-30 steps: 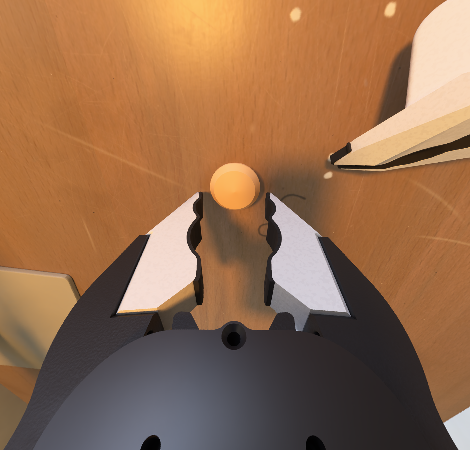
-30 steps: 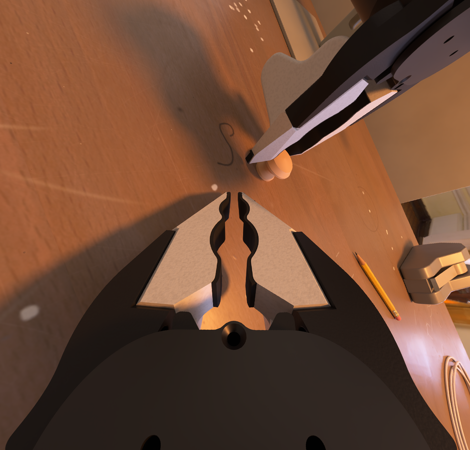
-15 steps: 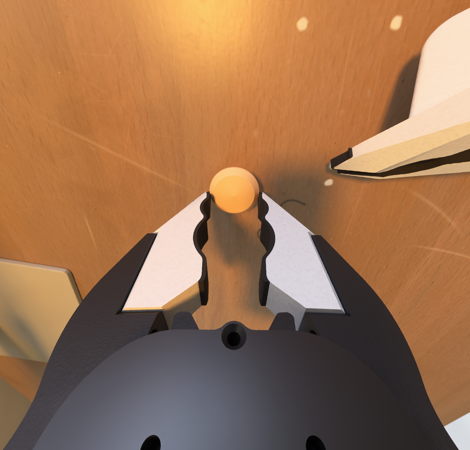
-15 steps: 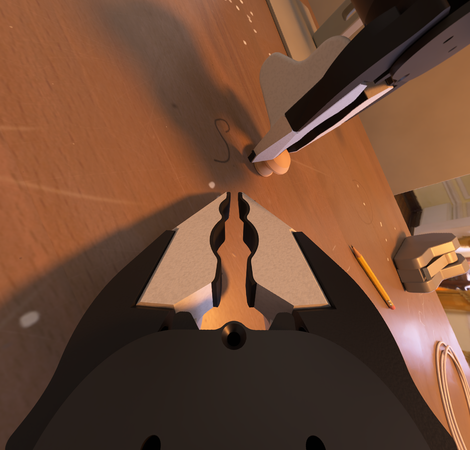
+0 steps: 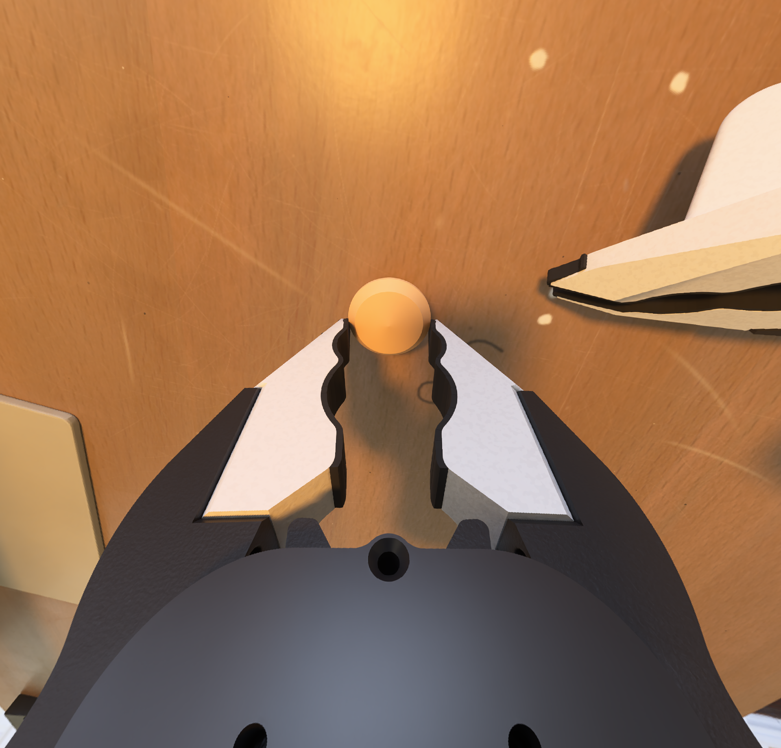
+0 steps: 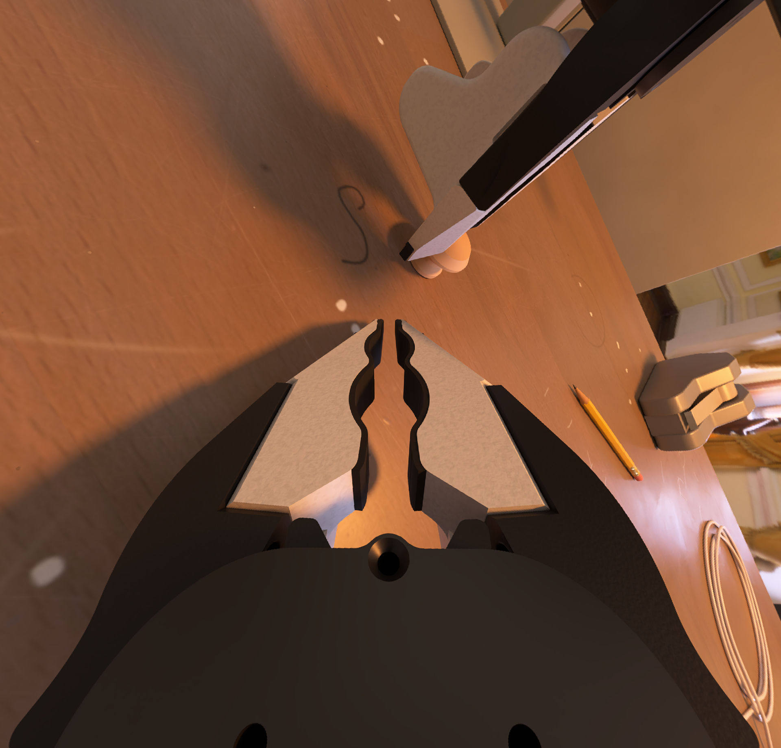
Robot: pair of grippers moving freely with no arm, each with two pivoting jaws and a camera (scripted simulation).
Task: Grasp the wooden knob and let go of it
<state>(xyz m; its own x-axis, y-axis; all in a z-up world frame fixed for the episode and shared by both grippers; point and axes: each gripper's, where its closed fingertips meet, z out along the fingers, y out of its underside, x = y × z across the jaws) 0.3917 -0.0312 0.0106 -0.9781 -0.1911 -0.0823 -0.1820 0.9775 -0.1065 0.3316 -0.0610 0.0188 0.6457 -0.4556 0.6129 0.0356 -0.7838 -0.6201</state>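
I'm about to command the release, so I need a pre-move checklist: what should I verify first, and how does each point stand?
1. Left gripper centred on the wooden knob: ok, one tip on each side.
2. Jaws shut on the knob: ok, both tips appear to touch its sides.
3. Knob seated on the wooden panel: ok, upright and not pulled away.
4. Right gripper clear of the knob: ok, it is apart, nearly closed and empty.
5. Pencil and cable out of the way: ok, both far to the side.
6. Grip firmness: cannot tell.
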